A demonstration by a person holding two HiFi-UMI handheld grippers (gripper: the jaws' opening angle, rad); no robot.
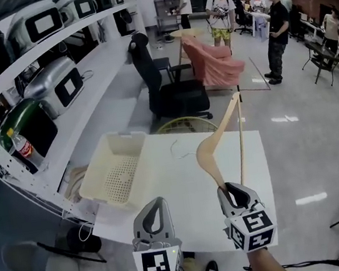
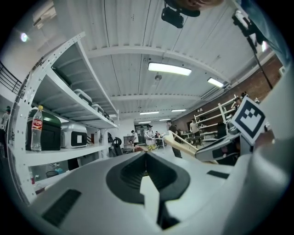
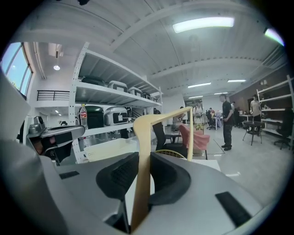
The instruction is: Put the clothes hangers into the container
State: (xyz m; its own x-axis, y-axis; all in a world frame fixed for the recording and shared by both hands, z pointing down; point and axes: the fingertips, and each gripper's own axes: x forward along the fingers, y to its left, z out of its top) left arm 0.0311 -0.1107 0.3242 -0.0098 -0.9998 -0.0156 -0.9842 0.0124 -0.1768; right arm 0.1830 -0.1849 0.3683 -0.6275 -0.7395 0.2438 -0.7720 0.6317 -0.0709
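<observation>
A pale wooden clothes hanger (image 1: 214, 145) stands up over the white table (image 1: 189, 223), one arm clamped in my right gripper (image 1: 230, 188), which is shut on it. In the right gripper view the hanger (image 3: 161, 117) rises between the dark pads of that gripper (image 3: 143, 158). The cream perforated container (image 1: 115, 171) sits on the table's left part, to the left of the hanger and holding nothing that I can see. My left gripper (image 1: 156, 203) hovers near the table's front edge, right of the container, jaws together on nothing (image 2: 146, 153).
White shelves (image 1: 51, 61) with appliances and a cola bottle (image 1: 23, 147) run along the left. A black office chair (image 1: 169, 94) and a yellow wire basket (image 1: 184, 125) stand just beyond the table. A pink-draped chair (image 1: 215, 61) and several people (image 1: 277, 33) are farther back.
</observation>
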